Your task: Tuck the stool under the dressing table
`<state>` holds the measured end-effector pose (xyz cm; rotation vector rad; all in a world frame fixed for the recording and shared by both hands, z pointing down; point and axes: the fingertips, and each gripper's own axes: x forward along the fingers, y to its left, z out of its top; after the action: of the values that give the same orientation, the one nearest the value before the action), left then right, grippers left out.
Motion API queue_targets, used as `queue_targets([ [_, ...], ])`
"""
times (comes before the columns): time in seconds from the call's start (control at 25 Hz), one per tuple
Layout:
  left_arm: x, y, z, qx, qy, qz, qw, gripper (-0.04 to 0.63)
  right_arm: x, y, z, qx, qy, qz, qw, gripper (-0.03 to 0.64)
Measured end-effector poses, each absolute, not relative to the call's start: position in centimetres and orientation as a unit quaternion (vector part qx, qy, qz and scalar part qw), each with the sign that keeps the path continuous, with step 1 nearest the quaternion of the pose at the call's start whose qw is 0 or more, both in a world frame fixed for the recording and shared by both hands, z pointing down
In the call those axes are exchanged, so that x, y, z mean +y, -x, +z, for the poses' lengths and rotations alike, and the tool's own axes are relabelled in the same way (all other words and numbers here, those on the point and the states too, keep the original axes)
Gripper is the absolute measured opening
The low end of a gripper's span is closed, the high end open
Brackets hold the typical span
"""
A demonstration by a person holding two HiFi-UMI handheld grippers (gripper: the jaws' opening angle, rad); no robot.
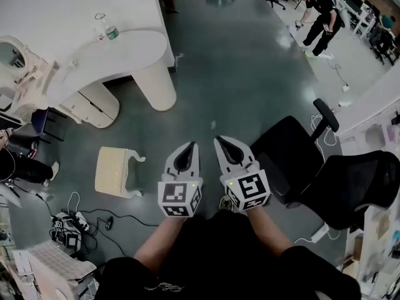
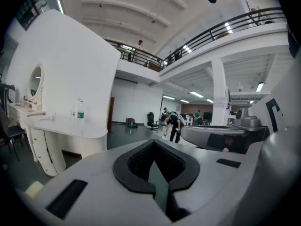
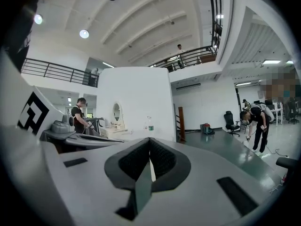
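A cream stool [image 1: 115,170] stands on the dark floor, out in front of the white dressing table [image 1: 119,55] and apart from it. The table has a curved top, an oval mirror [image 1: 12,52] and a plastic bottle [image 1: 107,29] on it. My left gripper [image 1: 190,145] and right gripper [image 1: 220,141] are held side by side in front of my body, to the right of the stool, touching nothing. Both are shut and empty, jaws together. In the left gripper view [image 2: 155,142] the table [image 2: 70,126] lies ahead to the left. In the right gripper view [image 3: 149,142] the mirror [image 3: 116,112] shows far ahead.
Two black office chairs [image 1: 294,158] [image 1: 356,186] stand close on my right. Cables and a power strip [image 1: 69,224] lie on the floor at lower left. A person [image 1: 322,17] bends over far off at the upper right. The table's pedestal leg [image 1: 153,83] rests on the floor.
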<state>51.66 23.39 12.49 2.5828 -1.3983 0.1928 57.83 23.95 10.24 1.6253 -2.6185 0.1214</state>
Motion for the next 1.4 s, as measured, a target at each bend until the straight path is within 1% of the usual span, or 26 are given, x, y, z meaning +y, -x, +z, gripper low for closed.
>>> queue_targets([
  [0.2,23.4,-49.4,12.8,-0.492,-0.862,0.068,0.101,0.005,23.5,-55.6,10.6,-0.860,-0.507,0.045,0.030,0.006],
  [0.4,23.5,-45.3,12.7,-0.516,-0.848,0.068,0.103,0.005,23.3,-51.3,10.6,-0.875,-0.480,0.051,0.031,0.006],
  [0.68,24.5,-37.5,13.5,-0.568,-0.813,0.059,0.114,0.005,23.5,-43.0,11.6,-0.906,-0.418,0.053,0.048,0.006],
  [1.12,26.2,-23.1,15.2,-0.631,-0.763,0.049,0.131,0.005,24.3,-28.2,13.0,-0.936,-0.341,0.057,0.062,0.006],
  [1.4,27.2,-15.8,16.5,-0.657,-0.738,0.046,0.149,0.005,24.7,-21.5,14.4,-0.944,-0.313,0.068,0.076,0.006],
])
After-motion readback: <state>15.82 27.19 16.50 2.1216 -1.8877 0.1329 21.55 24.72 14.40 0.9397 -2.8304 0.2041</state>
